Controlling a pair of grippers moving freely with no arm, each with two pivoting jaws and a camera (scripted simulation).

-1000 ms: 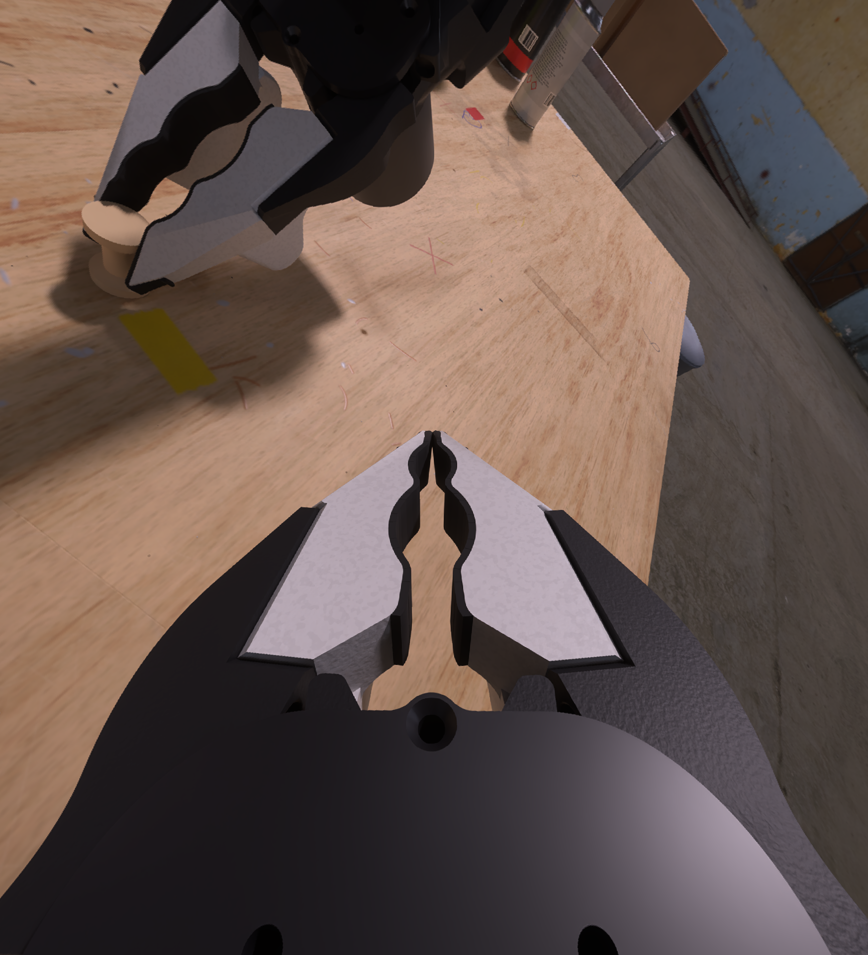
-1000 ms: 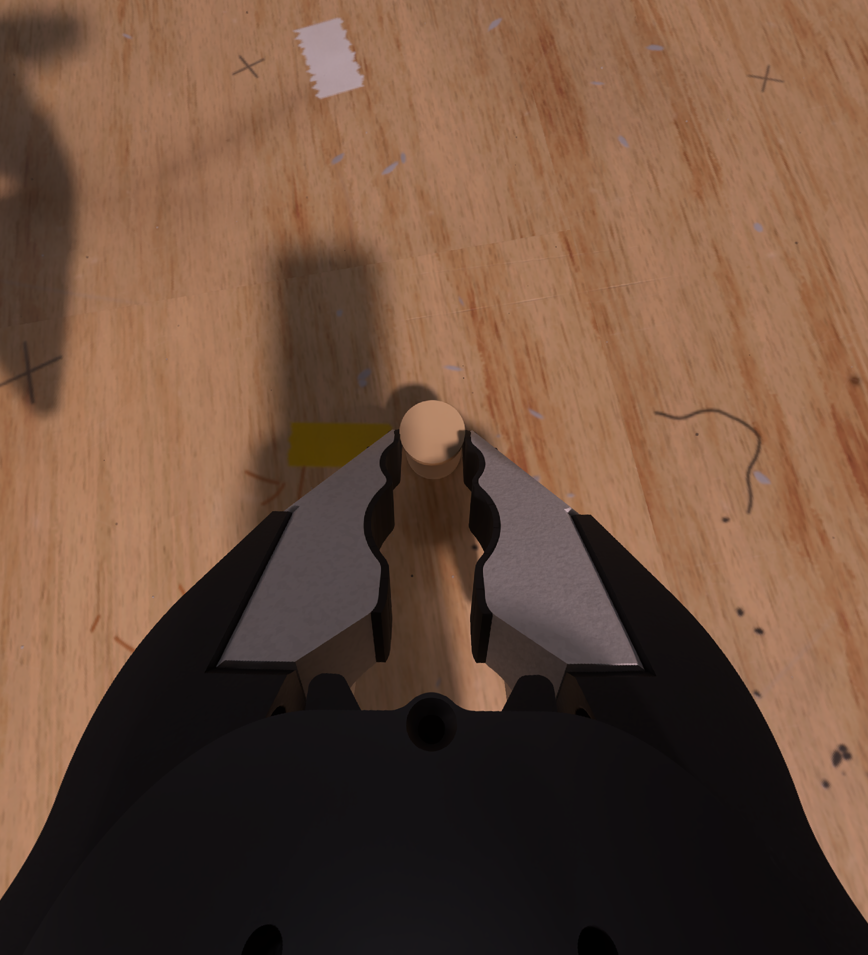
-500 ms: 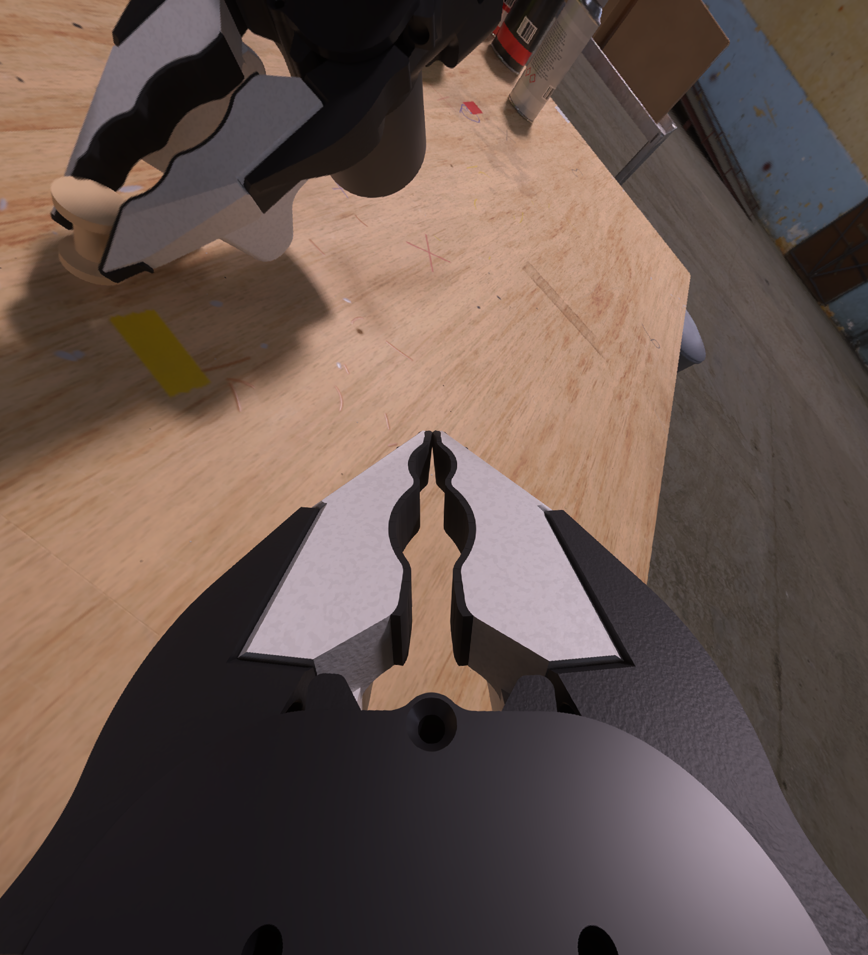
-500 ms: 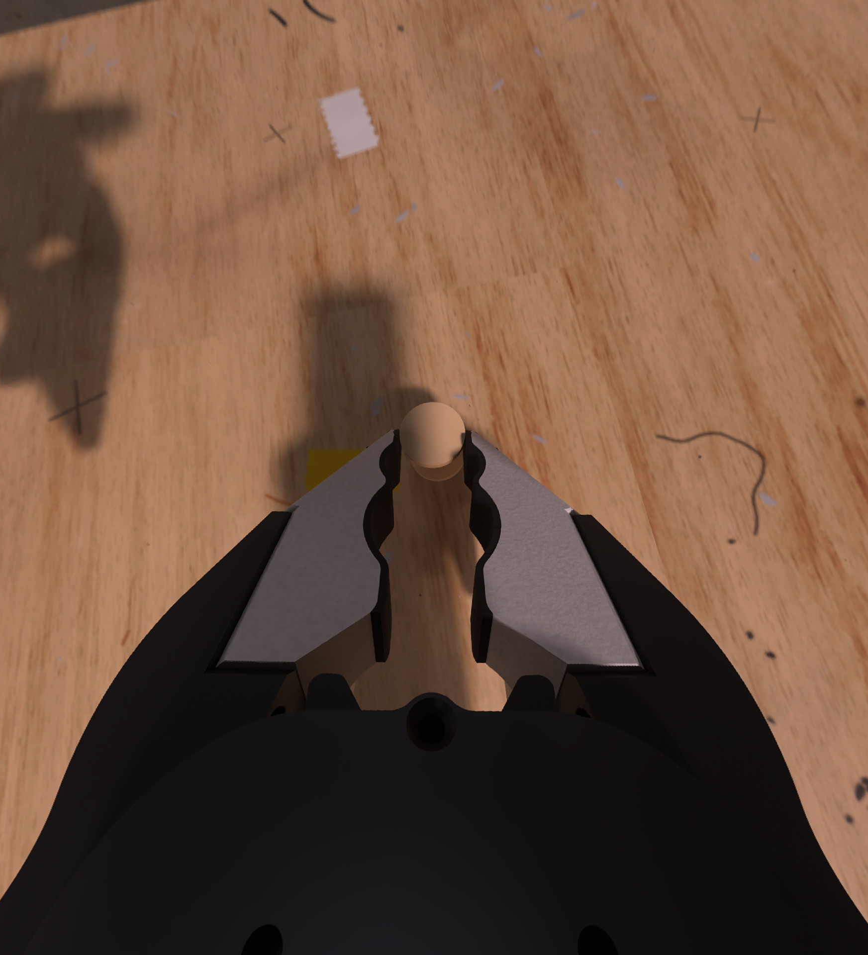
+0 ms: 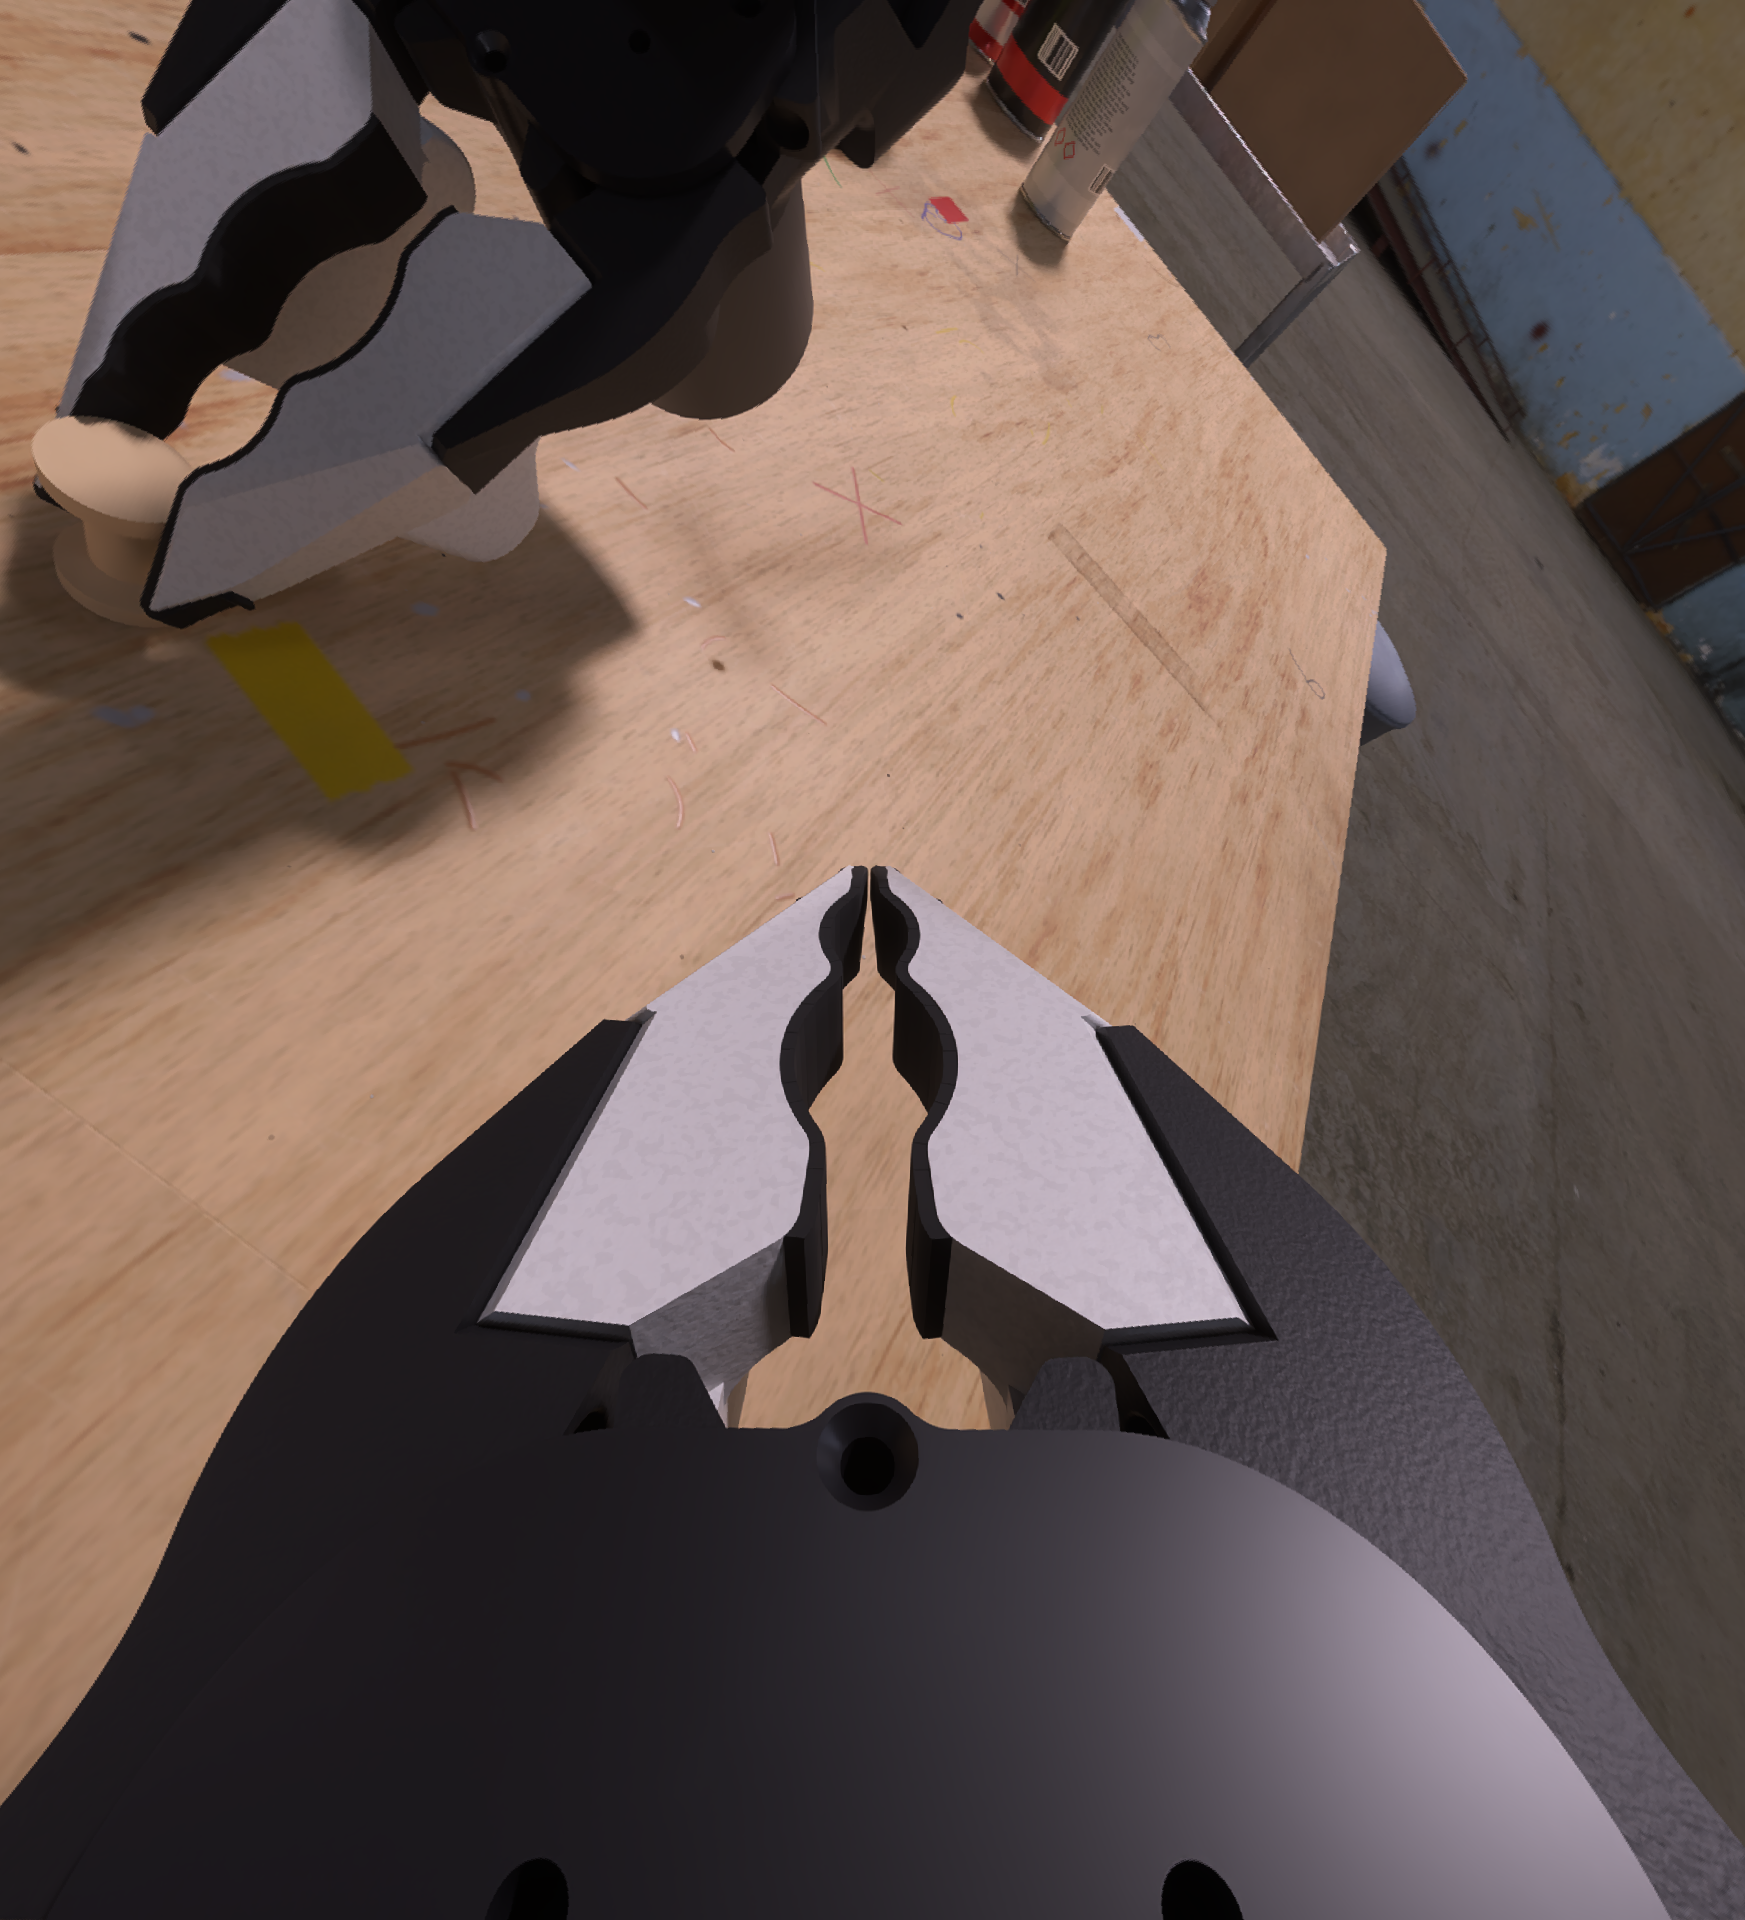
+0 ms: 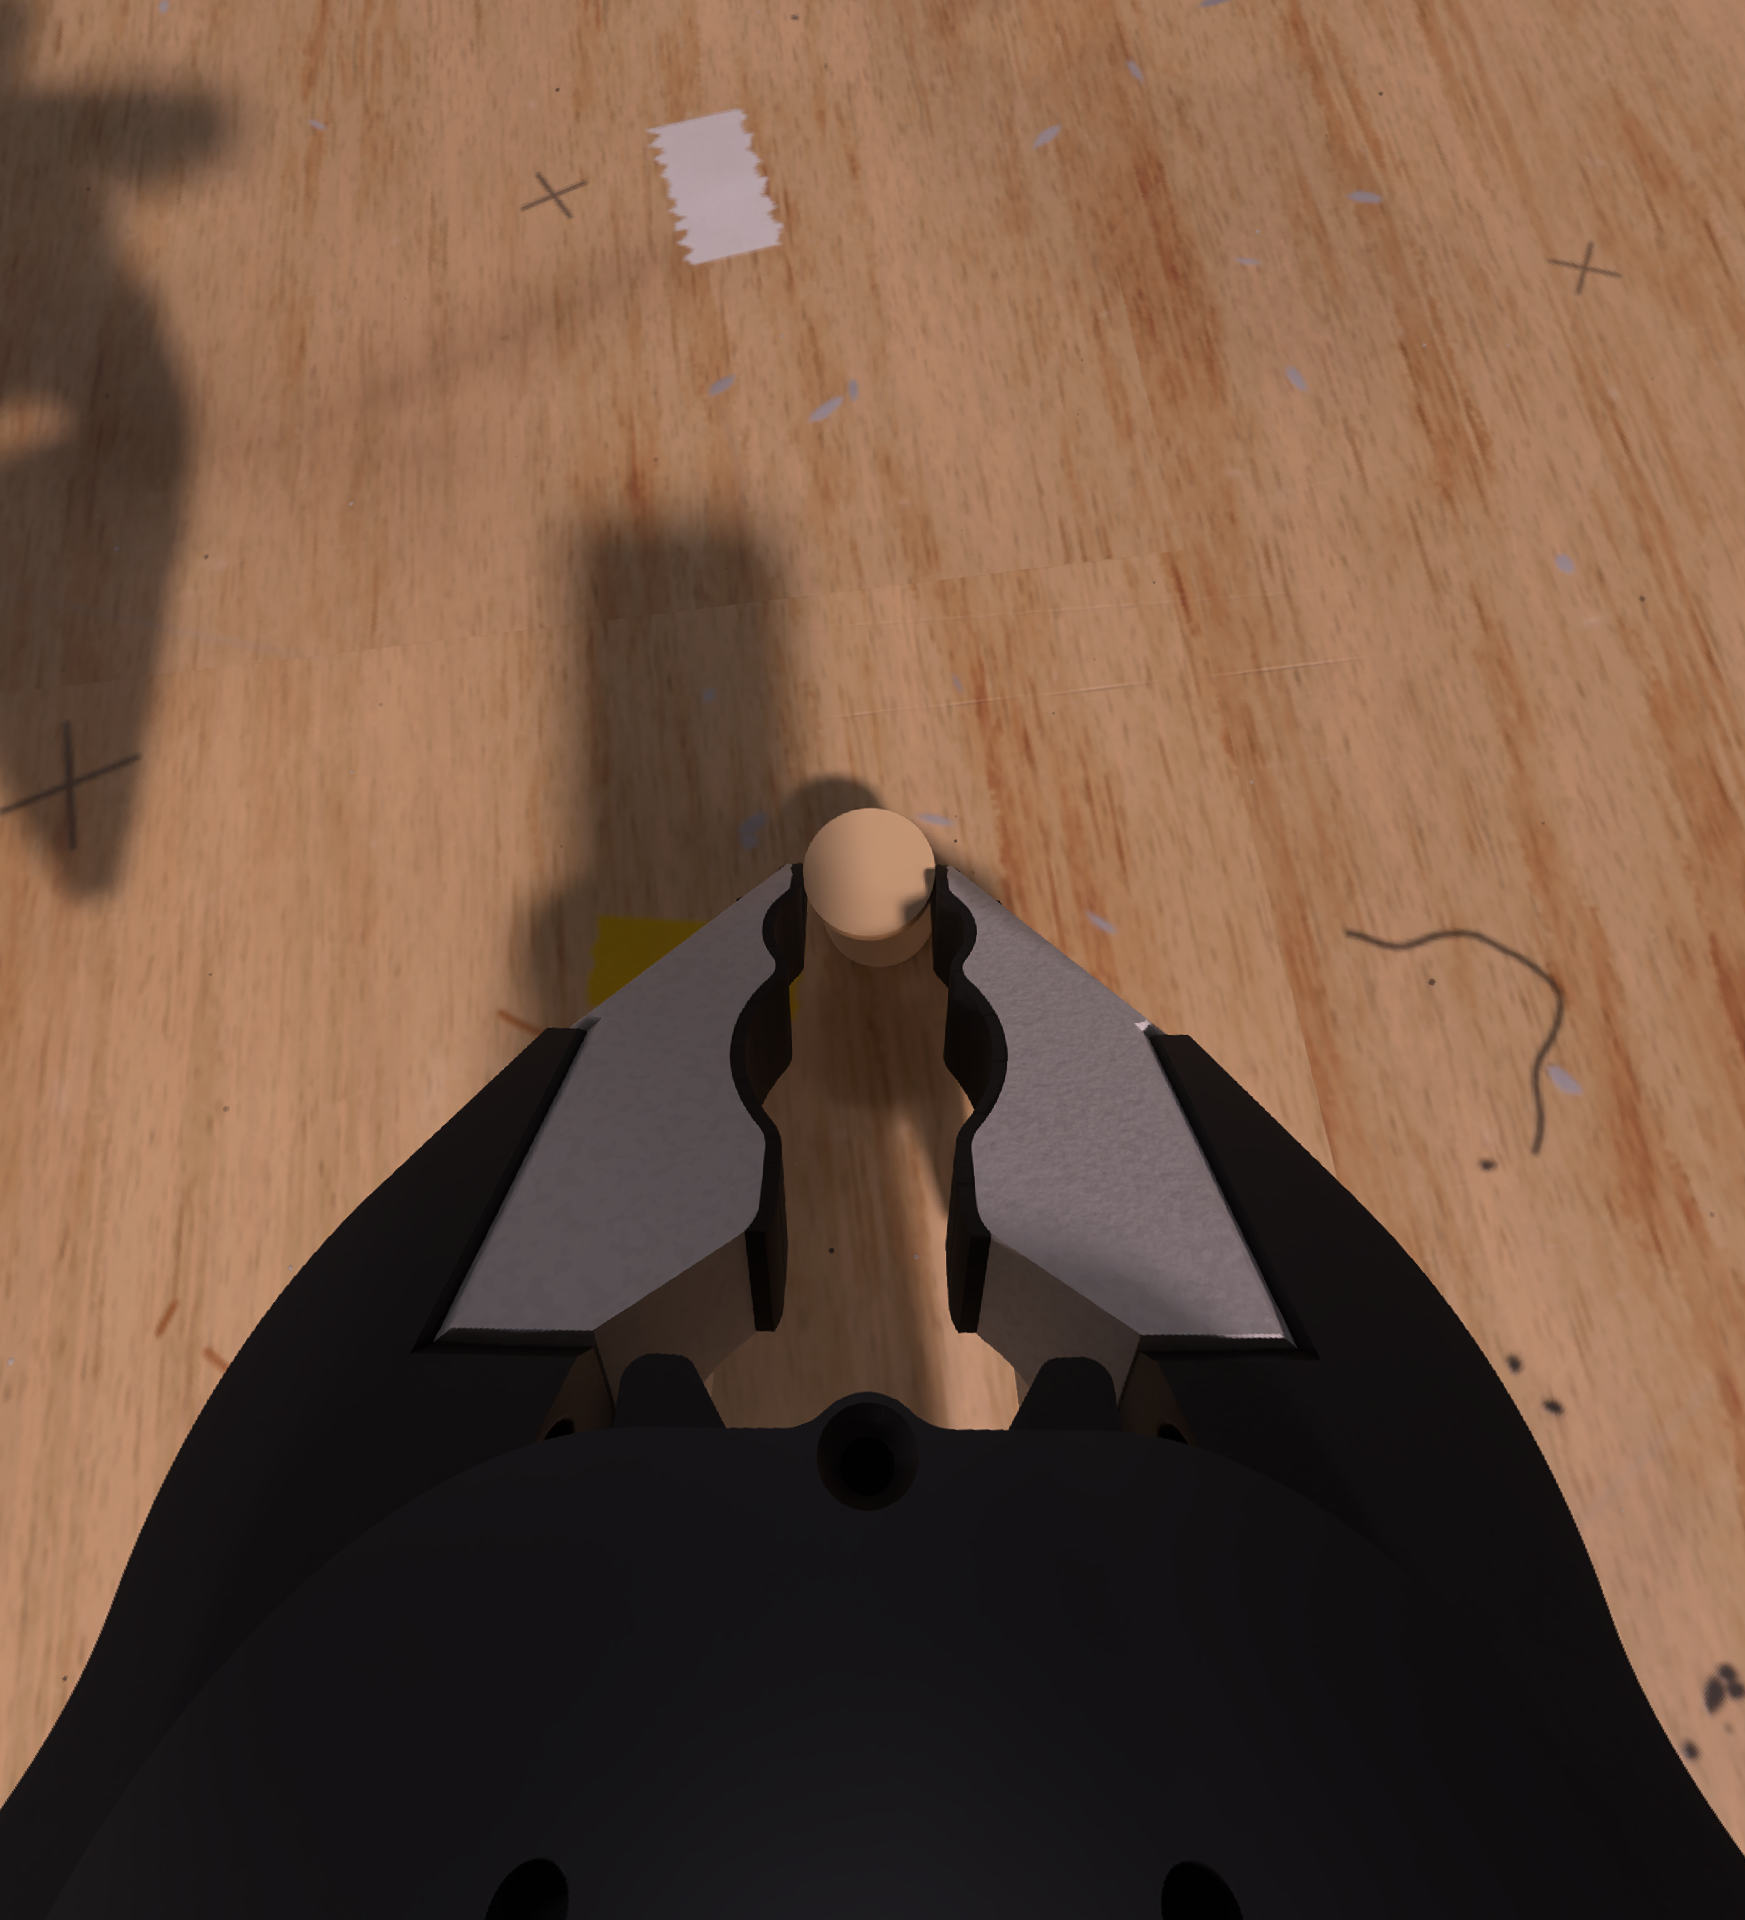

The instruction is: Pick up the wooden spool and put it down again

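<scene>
1. We see our right gripper (image 6: 868, 883) tilted downward, its fingertips clamped on the wooden spool (image 6: 866, 878).
2. Our left gripper (image 5: 866, 883) hovers apart, pointing forward; tips nearly touching, holding nothing.

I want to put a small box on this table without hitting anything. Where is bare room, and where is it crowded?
Bare wood lies between the left tongs, the yellow tape and the table's right edge. In the right wrist view, more bare wood lies between the spool and the white tape. It is crowded around the right tongs, shut on the spool, and at the far corner with the cans.
</scene>
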